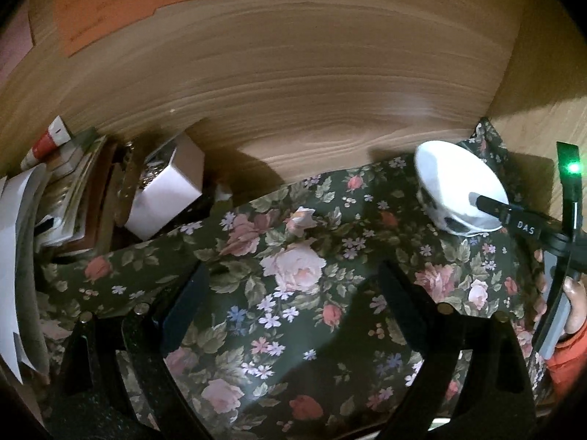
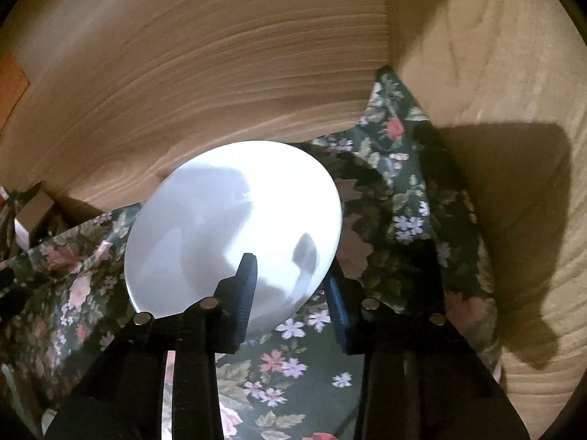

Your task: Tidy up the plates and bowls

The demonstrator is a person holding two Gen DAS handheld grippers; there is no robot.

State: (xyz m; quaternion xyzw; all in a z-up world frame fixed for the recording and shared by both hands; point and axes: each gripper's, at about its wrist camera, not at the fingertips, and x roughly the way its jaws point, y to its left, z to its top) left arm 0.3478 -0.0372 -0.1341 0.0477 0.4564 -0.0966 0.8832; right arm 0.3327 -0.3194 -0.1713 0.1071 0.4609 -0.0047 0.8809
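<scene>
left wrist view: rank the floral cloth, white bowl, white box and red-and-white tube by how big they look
1. floral cloth, by far the largest
2. white bowl and white box, about alike; unsure which looks larger
3. red-and-white tube, smallest, though partly hidden at the edge

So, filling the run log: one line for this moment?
left hand-held gripper: open, empty | right hand-held gripper: astride white bowl rim | bowl on floral cloth
</scene>
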